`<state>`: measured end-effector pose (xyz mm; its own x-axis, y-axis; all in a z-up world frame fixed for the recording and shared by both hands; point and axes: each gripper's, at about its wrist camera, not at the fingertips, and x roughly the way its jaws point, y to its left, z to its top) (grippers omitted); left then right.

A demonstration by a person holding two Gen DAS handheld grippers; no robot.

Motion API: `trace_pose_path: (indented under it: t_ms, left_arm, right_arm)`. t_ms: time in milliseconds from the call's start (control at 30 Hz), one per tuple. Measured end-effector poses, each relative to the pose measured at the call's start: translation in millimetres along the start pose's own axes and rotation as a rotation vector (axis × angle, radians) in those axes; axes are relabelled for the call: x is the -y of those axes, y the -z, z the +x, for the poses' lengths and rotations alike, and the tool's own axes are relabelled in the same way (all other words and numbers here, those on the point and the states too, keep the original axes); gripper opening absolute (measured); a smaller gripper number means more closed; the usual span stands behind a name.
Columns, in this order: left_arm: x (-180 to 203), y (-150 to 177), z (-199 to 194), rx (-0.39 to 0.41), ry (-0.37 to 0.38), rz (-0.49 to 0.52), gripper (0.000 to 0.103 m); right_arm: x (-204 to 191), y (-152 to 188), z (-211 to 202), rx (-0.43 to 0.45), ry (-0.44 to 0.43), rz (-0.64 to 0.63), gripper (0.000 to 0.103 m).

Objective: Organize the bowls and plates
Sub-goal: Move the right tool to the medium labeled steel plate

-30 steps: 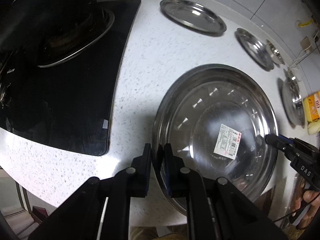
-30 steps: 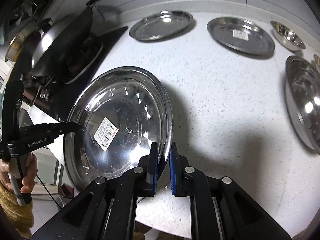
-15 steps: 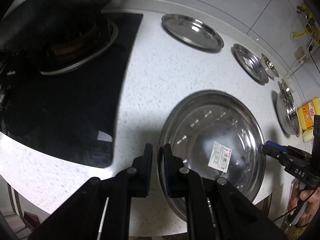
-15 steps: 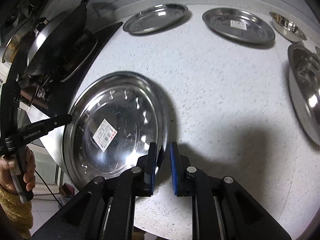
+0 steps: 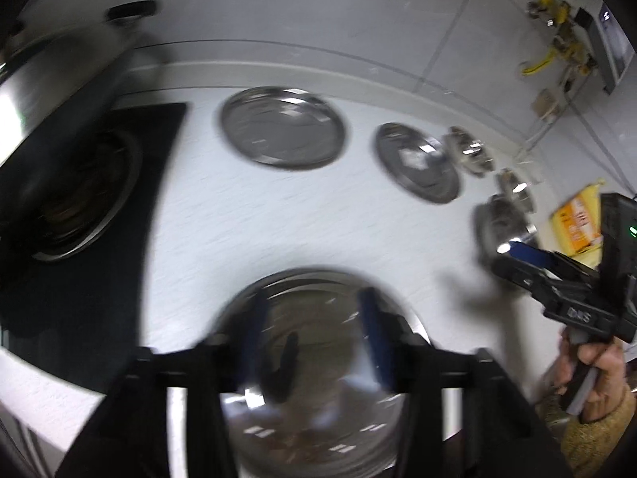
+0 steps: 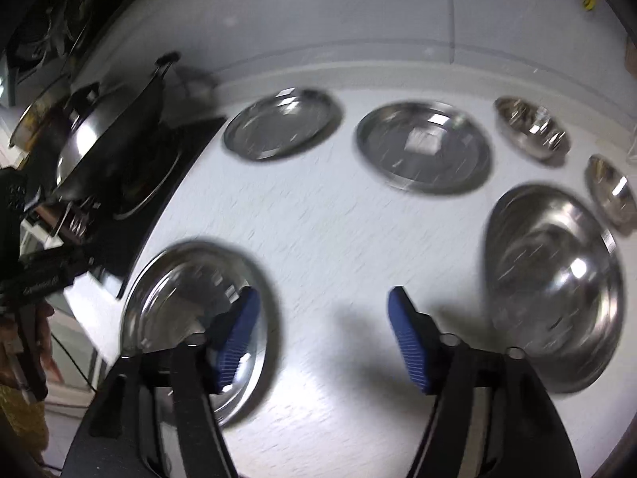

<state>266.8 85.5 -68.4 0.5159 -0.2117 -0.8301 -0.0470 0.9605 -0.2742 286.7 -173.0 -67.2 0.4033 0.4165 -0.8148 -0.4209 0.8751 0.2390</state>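
A large steel plate (image 5: 318, 358) lies flat on the white counter near its front edge; it also shows in the right wrist view (image 6: 191, 302). My left gripper (image 5: 312, 342) is open above it, holding nothing. My right gripper (image 6: 324, 338) is open and empty, its left finger over the plate's right rim. Two steel plates (image 6: 282, 123) (image 6: 424, 145) lie at the back. A large bowl (image 6: 553, 290) and two small bowls (image 6: 531, 127) (image 6: 611, 191) stand at the right. Both views are blurred.
A black cooktop (image 5: 79, 207) with a wok (image 6: 107, 135) is at the left. The backsplash wall runs behind the plates. A yellow packet (image 5: 577, 219) lies at the far right. The counter's front edge is just under both grippers.
Both grippers have let go of the large plate's rim and opened wide. The plate now lies flat on the counter. Both grippers have pulled back and up.
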Motion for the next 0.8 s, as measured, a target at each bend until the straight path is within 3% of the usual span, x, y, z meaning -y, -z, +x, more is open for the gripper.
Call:
trace_pose_path:
  t_ms: [67, 267, 367, 567, 800]
  left_arm:
    - [16, -13, 13, -0.028, 0.076, -0.014, 0.062]
    - [51, -56, 59, -0.049, 0.118, -0.069, 0.063]
    - [63, -84, 99, -0.085, 0.136, -0.127, 0.063]
    - [77, -112, 164, -0.141, 0.106, -0.169, 0.063]
    - [75, -126, 196, -0.153, 0.084, -0.192, 0.063]
  right_arm:
    - [14, -14, -5, 0.02, 0.014, 0.007, 0.074]
    - [66, -66, 2, 0.03, 0.067, 0.044, 0.081]
    - [92, -93, 20, -0.001, 0.038, 0.097, 0.081]
    - [134, -119, 57, -0.061, 0.001, 0.203, 0.081]
    - [157, -131, 87, -0.103, 0.002, 0.255, 0.081]
